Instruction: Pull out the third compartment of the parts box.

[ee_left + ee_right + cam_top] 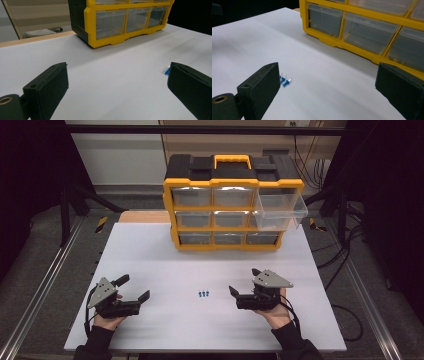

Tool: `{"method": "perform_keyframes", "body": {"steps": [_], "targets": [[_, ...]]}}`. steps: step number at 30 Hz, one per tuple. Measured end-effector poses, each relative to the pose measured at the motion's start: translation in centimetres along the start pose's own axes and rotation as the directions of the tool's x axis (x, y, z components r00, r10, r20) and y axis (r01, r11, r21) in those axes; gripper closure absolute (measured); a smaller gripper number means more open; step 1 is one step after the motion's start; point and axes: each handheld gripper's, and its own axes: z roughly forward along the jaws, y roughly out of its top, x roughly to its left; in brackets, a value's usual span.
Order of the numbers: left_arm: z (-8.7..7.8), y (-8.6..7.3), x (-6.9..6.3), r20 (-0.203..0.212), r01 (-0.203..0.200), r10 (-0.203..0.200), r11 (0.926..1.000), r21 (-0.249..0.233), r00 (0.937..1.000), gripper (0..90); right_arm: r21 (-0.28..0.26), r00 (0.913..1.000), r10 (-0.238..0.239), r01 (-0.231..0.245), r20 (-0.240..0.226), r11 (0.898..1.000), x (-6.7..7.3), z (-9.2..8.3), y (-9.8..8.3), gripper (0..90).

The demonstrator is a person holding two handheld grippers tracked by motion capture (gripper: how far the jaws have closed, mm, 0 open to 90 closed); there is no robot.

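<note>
Both tools, left tool (135, 287) and right tool (243, 281), gape wide beside blue pins (203, 294)

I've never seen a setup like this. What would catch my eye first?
The yellow-and-black drawer cabinet at the table's far edge, with its top-right clear drawer pulled out. Then the tiny blue pins lying on the white table, between the left tongs and the right tongs, both open.
</note>
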Motion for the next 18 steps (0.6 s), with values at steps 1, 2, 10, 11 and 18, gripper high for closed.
{"method": "perform_keyframes", "body": {"steps": [1,2,10,11,18], "targets": [[0.0,0.0,0.0,0.000,0.001,-0.001,1.0000,0.000,1.0000,3.0,0.000,1.0000,0.000,0.000,0.000,1.000,0.0,0.0,0.0,6.3],[0.0,0.0,0.0,0.000,0.001,-0.001,1.0000,0.000,1.0000,3.0,0.009,1.0000,0.000,0.000,0.003,1.000,0.1,0.2,0.0,6.3],[0.0,0.0,0.0,0.001,0.002,-0.002,1.0000,0.001,1.0000,3.0,0.073,0.9993,0.028,-0.027,-0.024,0.997,1.2,2.0,0.0,6.9],[0.0,0.0,0.1,0.000,0.002,-0.002,1.0000,0.001,1.0000,3.0,0.080,0.9993,0.022,-0.019,-0.029,0.997,1.3,2.2,-0.1,6.9],[0.0,-0.1,0.1,-0.001,0.001,-0.001,1.0000,0.008,1.0000,2.9,0.085,0.9988,0.028,-0.024,-0.041,0.996,2.7,3.3,-0.2,8.3]]}}
